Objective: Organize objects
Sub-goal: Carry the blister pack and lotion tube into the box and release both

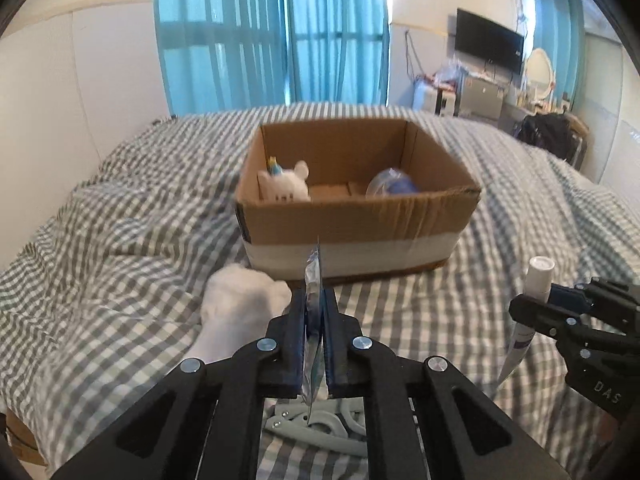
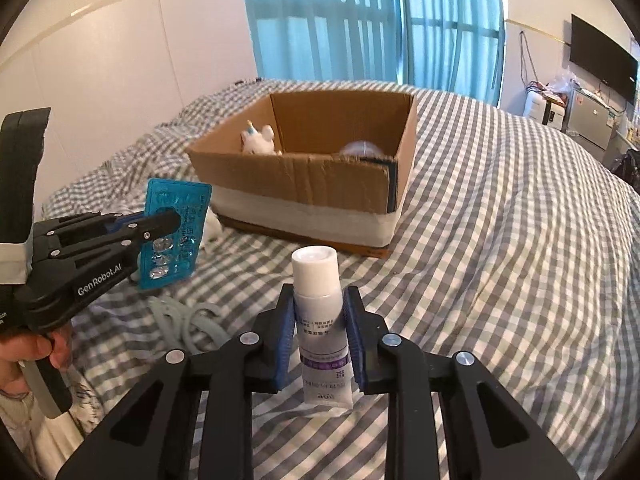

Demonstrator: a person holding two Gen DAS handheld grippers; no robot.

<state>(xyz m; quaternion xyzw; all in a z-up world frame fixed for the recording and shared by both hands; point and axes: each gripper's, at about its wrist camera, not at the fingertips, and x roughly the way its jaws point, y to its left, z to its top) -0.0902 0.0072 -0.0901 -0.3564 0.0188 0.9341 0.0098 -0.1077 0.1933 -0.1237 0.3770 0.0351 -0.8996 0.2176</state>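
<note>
My left gripper (image 1: 314, 300) is shut on a teal blister pack (image 1: 313, 308), seen edge-on between its pads; in the right wrist view the blister pack (image 2: 176, 232) shows flat, held upright in the left gripper (image 2: 170, 220). My right gripper (image 2: 319, 304) is shut on a white tube (image 2: 320, 320) with a white cap, cap up; the left wrist view shows the tube (image 1: 534, 280) in the right gripper (image 1: 532, 308). Ahead on the bed stands an open cardboard box (image 1: 352, 216) holding a white plush toy (image 1: 286, 184) and a clear blue ball (image 1: 390, 186).
A grey-and-white checked bedspread (image 2: 500, 260) covers the bed. A white plush item (image 1: 240, 300) lies just left of my left gripper. Pale green hangers (image 2: 180, 320) lie below the left gripper. A wall is on the left; curtains, a TV and cluttered furniture stand beyond the bed.
</note>
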